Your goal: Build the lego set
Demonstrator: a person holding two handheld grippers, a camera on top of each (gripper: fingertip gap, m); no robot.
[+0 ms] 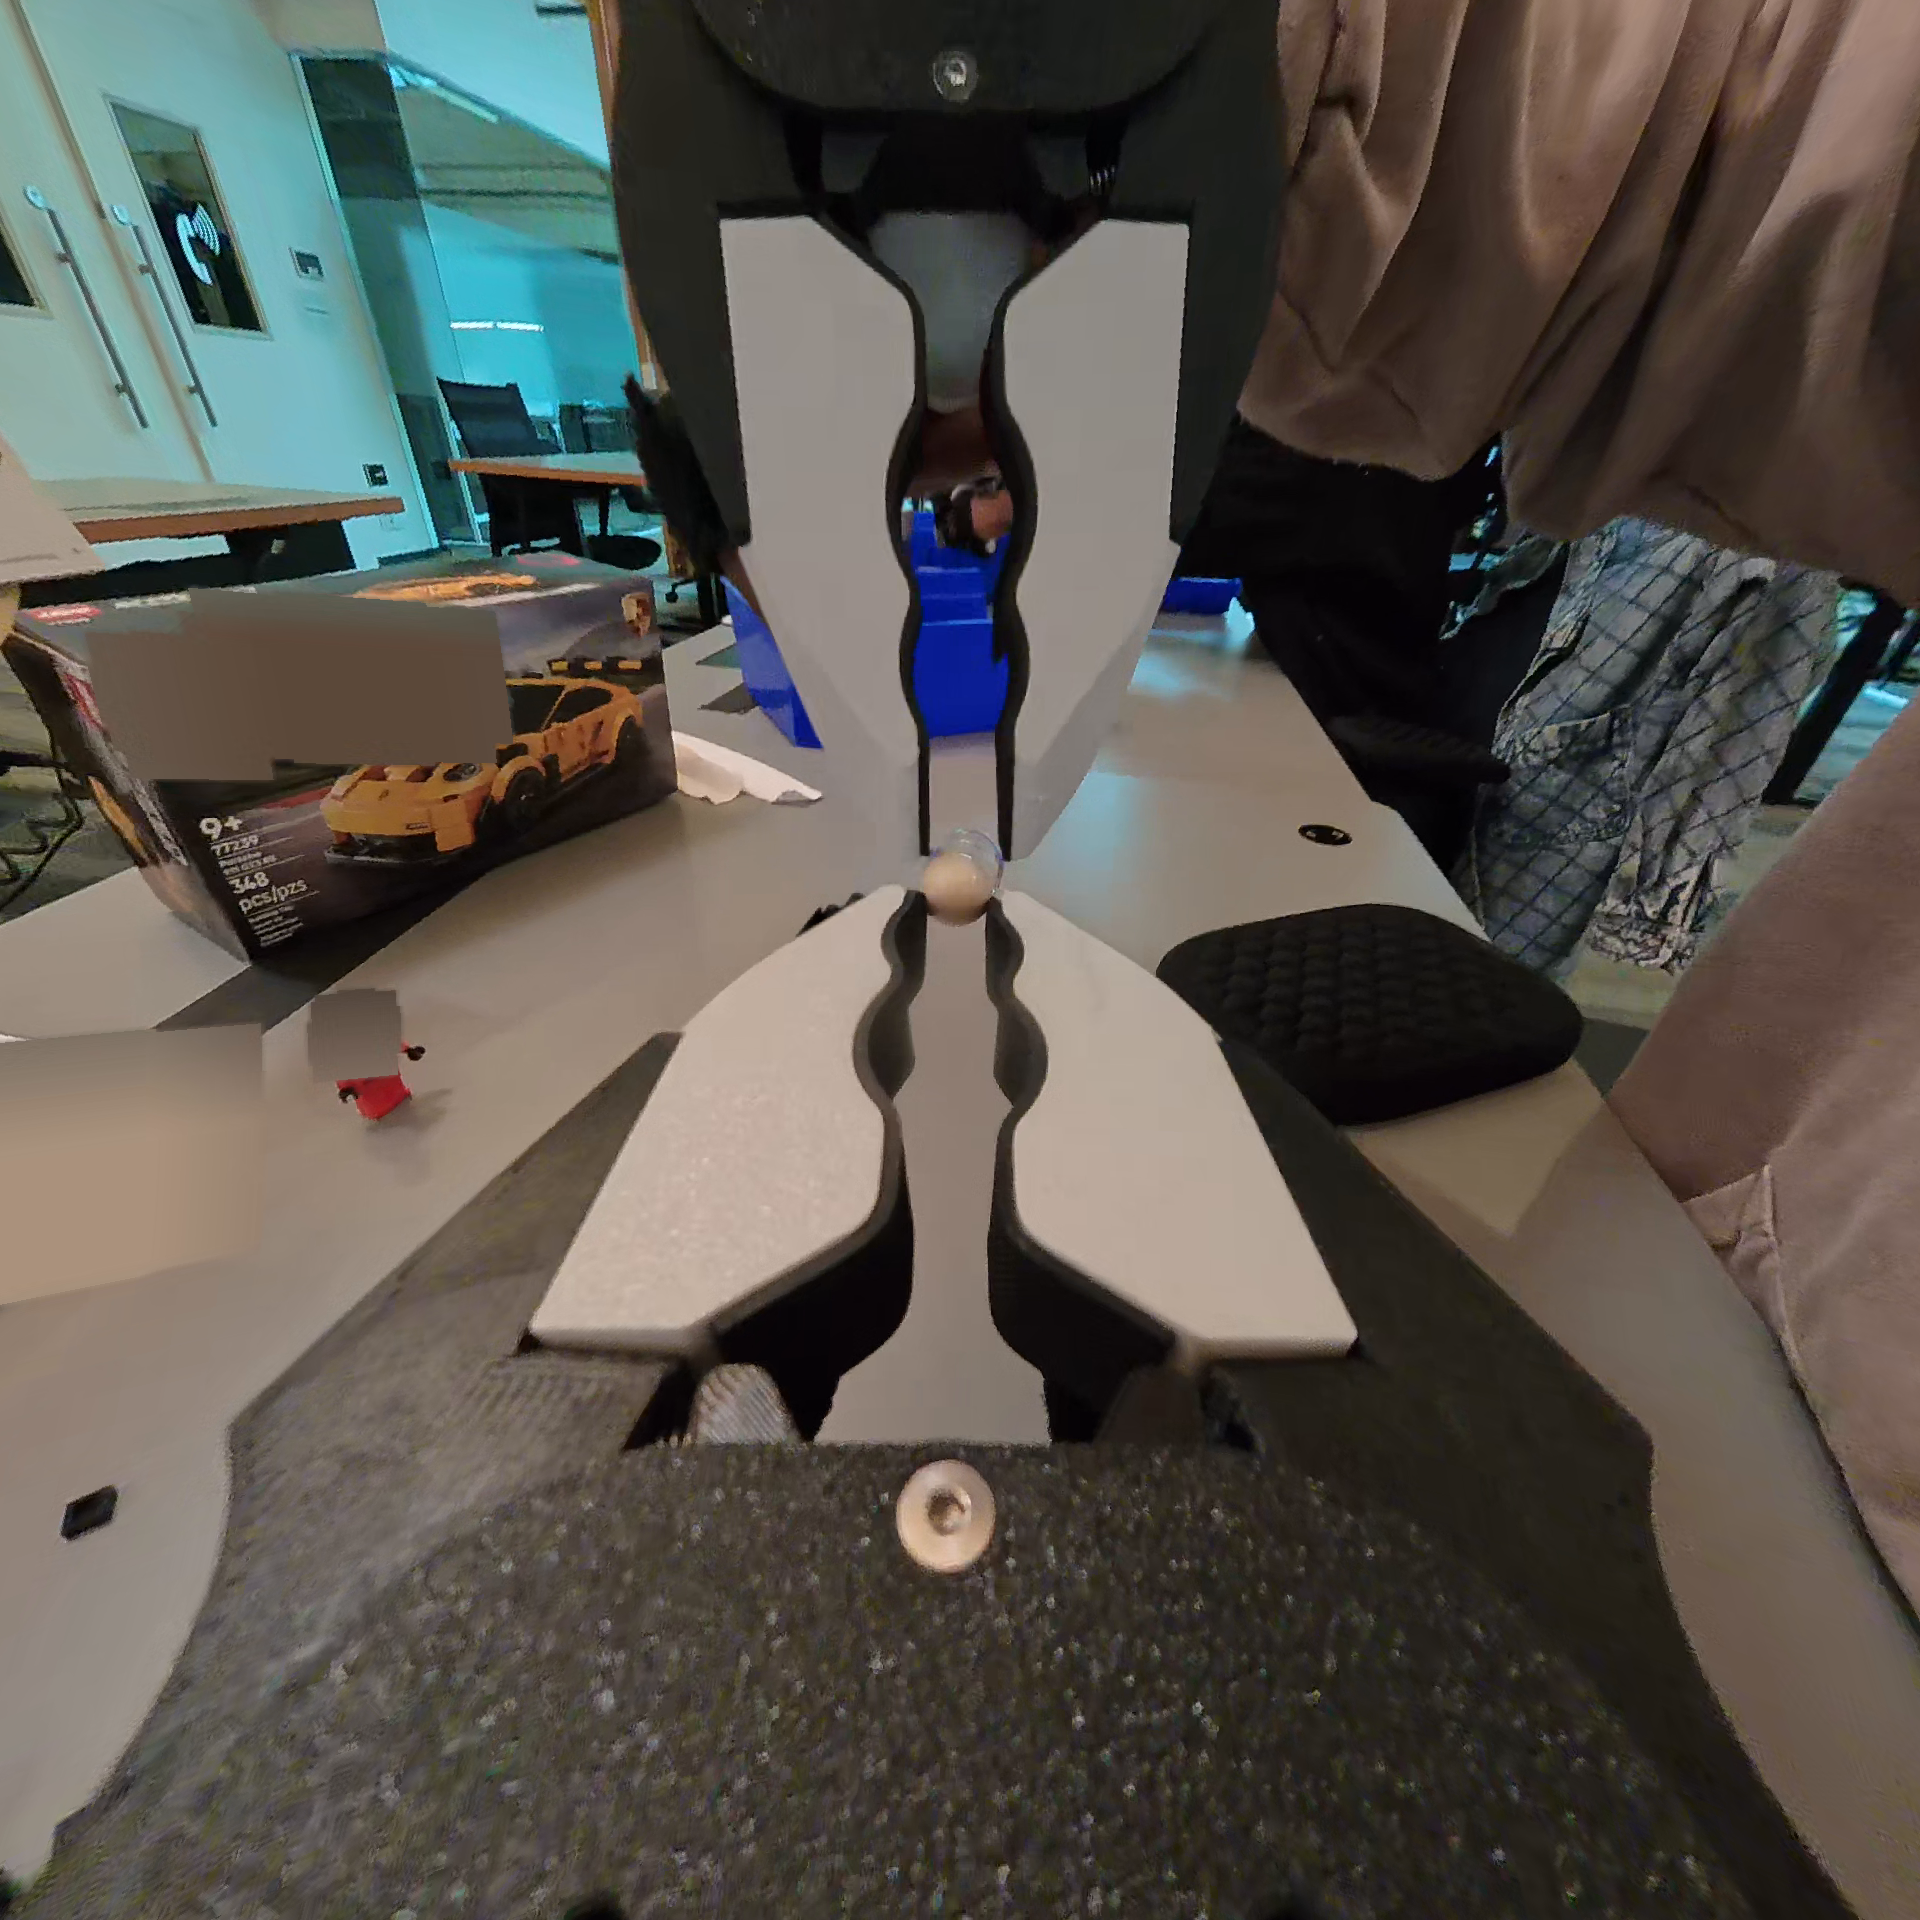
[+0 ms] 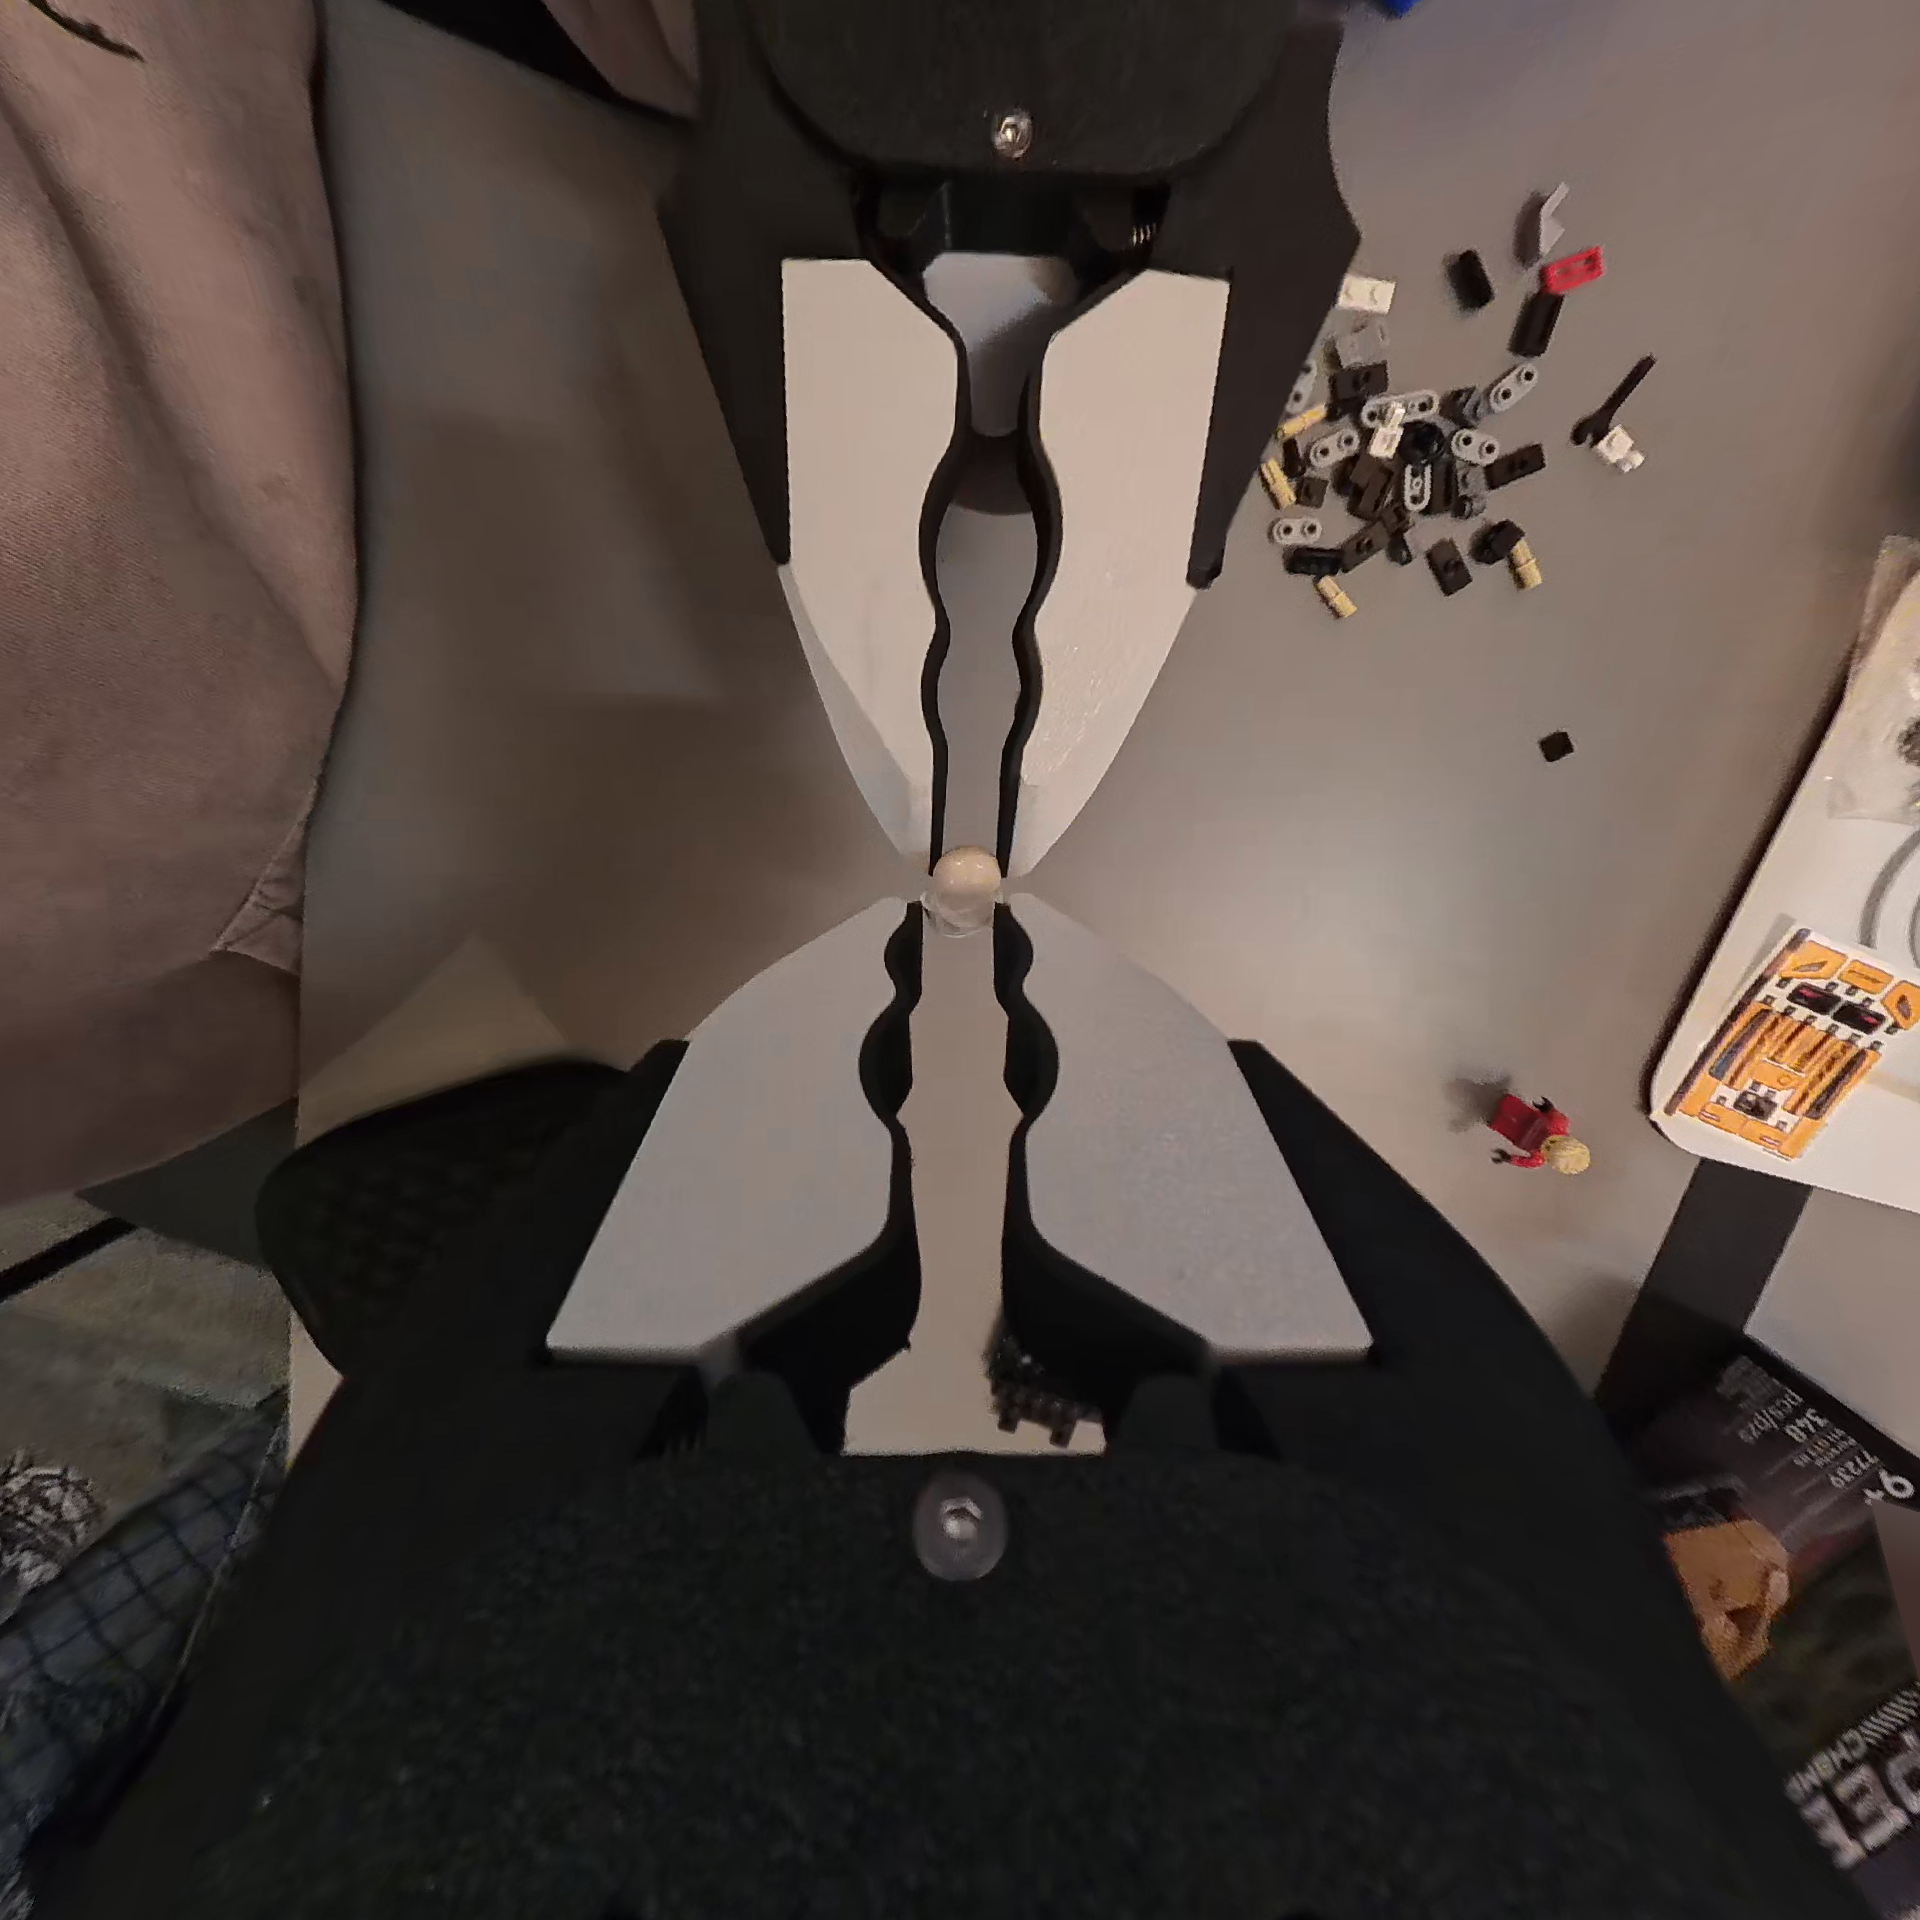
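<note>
My two grippers meet tip to tip over the grey table. My left gripper reaches in from the bottom of the left wrist view and is shut on a small round beige piece. My right gripper comes down from the top and is shut on a small clear piece that touches the beige one. In the right wrist view my right gripper holds the clear piece below the beige piece, which sits in my left gripper.
The set's box stands at the left, with a red minifigure lying near it. A pile of loose black and grey pieces, a sticker sheet and a lone black piece lie to the right. A black mesh pad and blue bins are close by. Left and right tips are no more than a few centimetres apart.
</note>
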